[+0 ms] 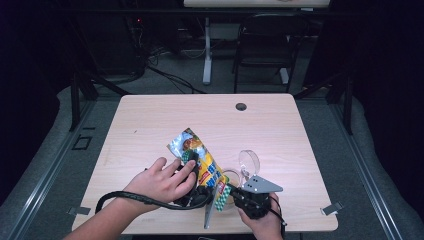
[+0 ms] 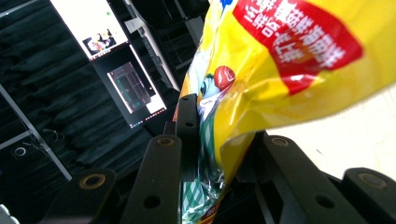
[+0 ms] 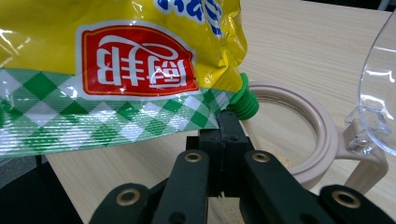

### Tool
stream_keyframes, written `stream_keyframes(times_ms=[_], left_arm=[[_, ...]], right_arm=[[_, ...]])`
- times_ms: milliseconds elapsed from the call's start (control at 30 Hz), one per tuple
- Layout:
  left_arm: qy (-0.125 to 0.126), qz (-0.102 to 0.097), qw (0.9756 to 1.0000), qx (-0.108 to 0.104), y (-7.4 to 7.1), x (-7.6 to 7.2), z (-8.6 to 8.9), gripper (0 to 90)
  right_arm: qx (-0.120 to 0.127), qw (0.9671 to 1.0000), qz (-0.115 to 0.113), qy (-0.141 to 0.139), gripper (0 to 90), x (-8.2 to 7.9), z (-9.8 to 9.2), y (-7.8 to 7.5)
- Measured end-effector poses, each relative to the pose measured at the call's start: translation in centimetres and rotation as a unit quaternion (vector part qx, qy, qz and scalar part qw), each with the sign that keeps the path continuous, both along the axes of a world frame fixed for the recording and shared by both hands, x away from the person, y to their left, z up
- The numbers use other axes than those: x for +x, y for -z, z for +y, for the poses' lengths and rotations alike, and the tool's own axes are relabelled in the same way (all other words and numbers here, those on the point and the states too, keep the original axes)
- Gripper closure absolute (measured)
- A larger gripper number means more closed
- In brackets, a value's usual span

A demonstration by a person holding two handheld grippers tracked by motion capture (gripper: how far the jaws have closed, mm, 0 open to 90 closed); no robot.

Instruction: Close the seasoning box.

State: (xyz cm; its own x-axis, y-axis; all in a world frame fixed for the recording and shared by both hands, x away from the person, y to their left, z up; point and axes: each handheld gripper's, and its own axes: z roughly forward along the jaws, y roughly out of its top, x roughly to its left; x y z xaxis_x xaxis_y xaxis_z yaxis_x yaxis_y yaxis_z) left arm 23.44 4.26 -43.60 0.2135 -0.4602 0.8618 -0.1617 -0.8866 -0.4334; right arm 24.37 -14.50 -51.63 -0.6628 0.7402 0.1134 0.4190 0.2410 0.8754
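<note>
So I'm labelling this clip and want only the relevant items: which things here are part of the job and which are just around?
Part of the job:
- yellow seasoning pouch, held by both grippers
- its green spout
- beige container with its clear lid open
- left gripper
- right gripper

Just around:
- chair
- monitor screens
- table, only the work surface

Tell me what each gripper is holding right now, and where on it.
Both hold the yellow pouch: left gripper clamps its body, right gripper pinches the corner by the green spout.

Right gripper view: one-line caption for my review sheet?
Right gripper pinches the yellow pouch corner by its green spout.
</note>
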Motion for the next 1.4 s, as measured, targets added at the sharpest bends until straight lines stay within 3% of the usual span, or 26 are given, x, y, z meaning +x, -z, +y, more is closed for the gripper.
stream_keyframes(times_ms=[1067, 1200, 1300, 1400], left_arm=[[0.004, -0.001, 0.9999, 0.011, -0.14, -0.18, -0.34, 79.9], [0.000, 0.004, 1.0000, 0.004, -0.18, -0.23, -0.35, 80.8], [0.005, -0.002, 0.9999, 0.014, -0.34, -0.29, -0.50, 81.0], [0.005, 0.000, 1.0000, 0.008, -0.33, -0.29, -0.46, 81.2]], right_arm=[[0.004, 1.0000, 0.000, 0.000, 90.0, 0.15, -0.17, 0.07], [0.003, 1.0000, 0.001, -0.001, 90.0, 0.14, -0.18, 0.05], [0.002, 1.0000, 0.000, 0.000, 90.0, 0.13, -0.18, 0.05], [0.002, 1.0000, 0.000, -0.001, 90.0, 0.13, -0.18, 0.04]])
